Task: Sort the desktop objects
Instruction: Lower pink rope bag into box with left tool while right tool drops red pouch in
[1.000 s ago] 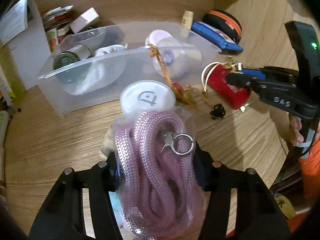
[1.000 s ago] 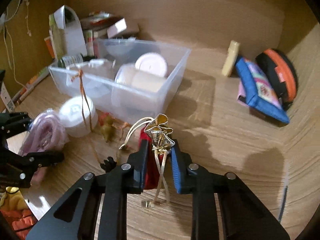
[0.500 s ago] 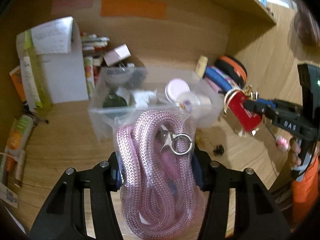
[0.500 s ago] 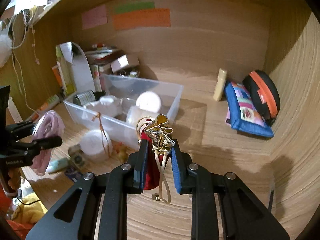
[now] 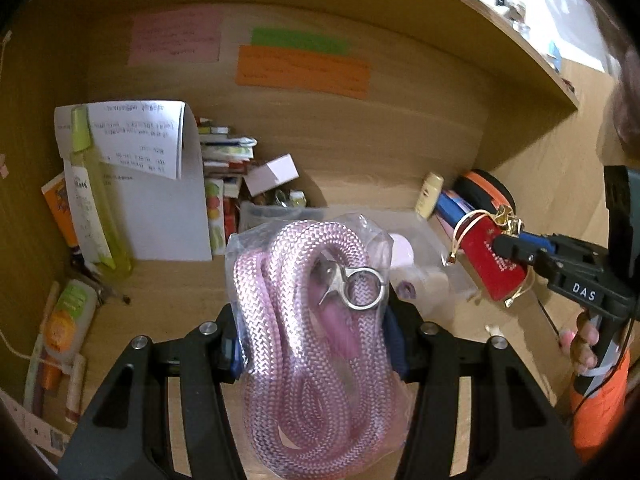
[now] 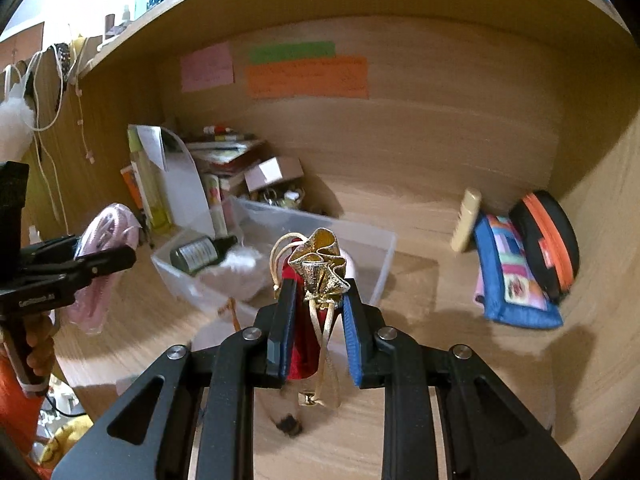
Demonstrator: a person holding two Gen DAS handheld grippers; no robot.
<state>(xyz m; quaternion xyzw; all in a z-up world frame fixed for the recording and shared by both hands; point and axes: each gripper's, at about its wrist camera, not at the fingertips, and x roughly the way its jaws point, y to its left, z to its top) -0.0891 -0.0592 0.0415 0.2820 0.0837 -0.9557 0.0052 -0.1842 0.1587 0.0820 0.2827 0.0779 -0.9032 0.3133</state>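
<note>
The left gripper [image 5: 314, 344] is clamped on a clear plastic bag [image 5: 308, 320] that holds a coiled pink rope [image 5: 304, 356] with a metal clasp and ring [image 5: 352, 288]; the bag stands up between the two fingers and is held in the air above the wooden desk [image 5: 168, 292]. In the right wrist view the same gripper [image 6: 108, 264] shows at the left edge with the pink bundle [image 6: 102, 272] hanging from it. The right gripper [image 6: 316, 320] is pinching a red pouch [image 6: 298, 344] with a ruffled gold top [image 6: 320, 268] and gold drawstrings [image 6: 324, 336]; the pouch is squeezed between the blue pads [image 6: 356, 332], also off the desk. From the left wrist camera that gripper [image 5: 508, 246] and the red pouch [image 5: 490, 264] appear at the right, raised near the clear plastic bin [image 5: 436, 252]. The bin [image 6: 380, 264] sits on the desk behind both tools and contains a dark bottle [image 6: 200, 256] and some white items [image 6: 240, 268]. To the right of the bin lie a blue patchwork case [image 6: 512, 276], a black and orange zip case [image 6: 548, 240] and a small cream bottle [image 6: 466, 220] leaning against the back wall. Books and a white folder [image 5: 160, 216] stand at the back left, with a tall yellow-green bottle [image 5: 92, 200] in front of it. Coloured paper notes [image 5: 300, 68] are stuck on the back panel.
</note>
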